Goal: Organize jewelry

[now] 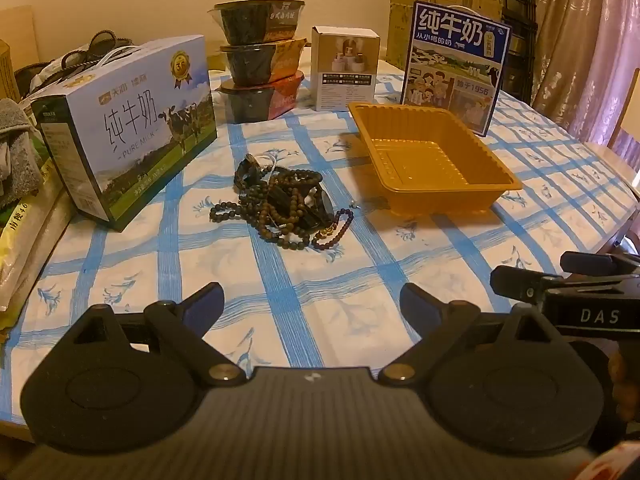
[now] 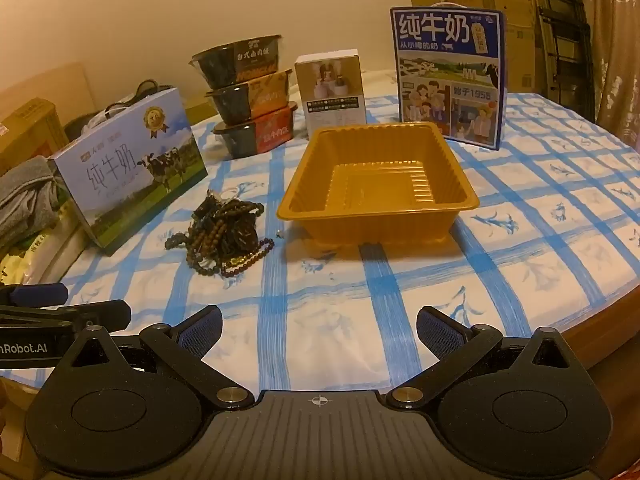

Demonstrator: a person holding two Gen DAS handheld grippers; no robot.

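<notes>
- My left gripper (image 1: 312,304) hovers over the near edge of the table (image 1: 360,320), its jaws spread wide with nothing between them.
- My right gripper (image 2: 319,326) is the same: jaws wide apart, empty, low over the near edge, just beside the left one.
- Ahead of the left gripper, toward the middle of the table, lies the jewelry pile (image 1: 280,208): dark bead strands and what look like darker pieces, tangled into one heap on the blue-checked cloth.
- Just to the right of the pile, apart from it, sits the gold tray (image 2: 460,196), empty, closer to the far edge; it lies straight ahead of my right gripper.
- A small pale bit (image 2: 279,233) rests on the cloth between pile and tray; too small to identify.
- The pure-milk box (image 1: 132,120) stands beside the pile toward the left edge; stacked bowls (image 1: 260,64), a small white box (image 1: 346,68) and a blue milk carton (image 1: 456,64) line the far edge.
- Risks, as I judge them: the strands are interlocked, so pinching one could drag the whole heap or drop pieces short of the tray.
- The tray looks light; a nudge on its rim could slide or tip it.
- The cloth could bunch under a low pinch.
</notes>
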